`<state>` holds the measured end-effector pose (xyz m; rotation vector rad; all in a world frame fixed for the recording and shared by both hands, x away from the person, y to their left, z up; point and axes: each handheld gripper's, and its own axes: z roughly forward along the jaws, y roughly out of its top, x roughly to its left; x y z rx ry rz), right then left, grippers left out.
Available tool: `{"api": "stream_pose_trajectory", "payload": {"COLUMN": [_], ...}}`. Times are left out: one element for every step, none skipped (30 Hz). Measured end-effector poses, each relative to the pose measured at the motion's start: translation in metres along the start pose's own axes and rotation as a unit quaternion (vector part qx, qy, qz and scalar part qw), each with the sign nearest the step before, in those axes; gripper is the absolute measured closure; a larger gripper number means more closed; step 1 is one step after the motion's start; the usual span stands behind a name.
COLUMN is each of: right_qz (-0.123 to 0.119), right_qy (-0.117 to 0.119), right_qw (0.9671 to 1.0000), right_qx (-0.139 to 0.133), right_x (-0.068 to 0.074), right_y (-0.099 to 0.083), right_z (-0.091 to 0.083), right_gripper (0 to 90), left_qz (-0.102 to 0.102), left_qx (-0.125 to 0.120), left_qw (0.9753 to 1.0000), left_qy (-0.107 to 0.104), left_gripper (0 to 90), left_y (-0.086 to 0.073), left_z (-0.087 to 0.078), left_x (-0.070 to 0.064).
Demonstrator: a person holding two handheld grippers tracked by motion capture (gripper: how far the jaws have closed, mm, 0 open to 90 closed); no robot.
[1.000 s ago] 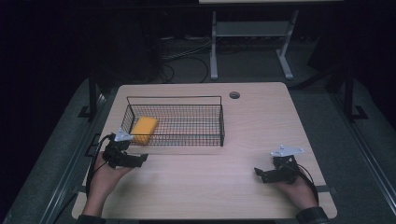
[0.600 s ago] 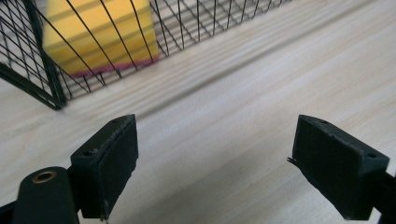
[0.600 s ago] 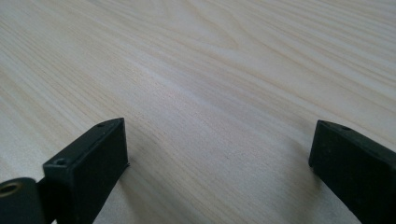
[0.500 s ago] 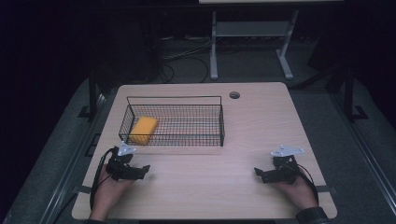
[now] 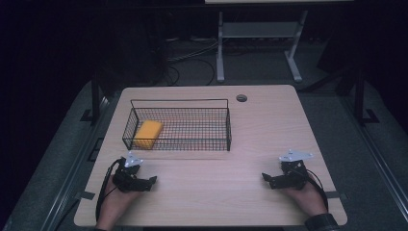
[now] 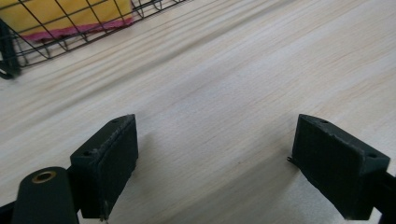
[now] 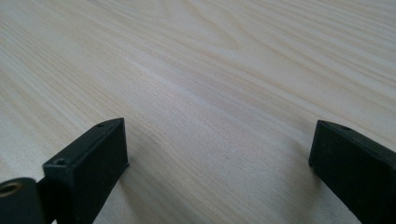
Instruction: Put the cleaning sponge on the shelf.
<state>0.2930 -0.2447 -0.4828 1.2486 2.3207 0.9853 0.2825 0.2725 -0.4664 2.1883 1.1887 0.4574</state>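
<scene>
Table (image 5: pixel 250 139) — pale wood, carrying all items. Basket (image 5: pixel 180 143) — black wire, sitting on the table's far left part. Sponge (image 5: pixel 147 133) — yellow, lying inside the basket at its left end; the left gripper view is showing a pink underside. Left gripper (image 5: pixel 150 182) — resting on the table near the basket's front left corner, jaws spread, gripping nothing. Right gripper (image 5: pixel 267 179) — lying on the table well right of the basket, jaws likewise spread wide over bare wood.
</scene>
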Motion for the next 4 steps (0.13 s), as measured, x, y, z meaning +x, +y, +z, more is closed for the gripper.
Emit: {"api": "stream_pose_trajectory", "payload": {"right_qz": [0.0, -0.001, -0.001, -0.001], "right_qy": [0.0, 0.0, 0.0, 0.0], "right_qw": [1.0, 1.0, 1.0, 1.0], "right_qx": [0.0, 0.0, -0.001, 0.0], "right_x": [0.0, -0.0001, -0.0001, -0.0002], "right_y": [0.0, 0.0, -0.0001, 0.0], "right_z": [0.0001, 0.0, 0.0001, 0.0001], "right_gripper": [3.7, 3.7, 3.7, 3.7], "left_qz": [0.001, 0.001, 0.003, 0.004], "left_qx": [-0.011, -0.017, -0.024, -0.03], "left_qw": [0.9999, 0.9998, 0.9997, 0.9995], "left_qy": [-0.002, -0.003, -0.004, -0.005], "left_gripper": [12.8, 12.8, 12.8, 12.7], "left_y": [-0.0023, -0.0042, -0.0057, -0.0073], "left_z": [0.0002, 0.0001, 0.0001, 0.0001], "left_x": [0.0001, 0.0002, 0.0006, 0.0008]}}
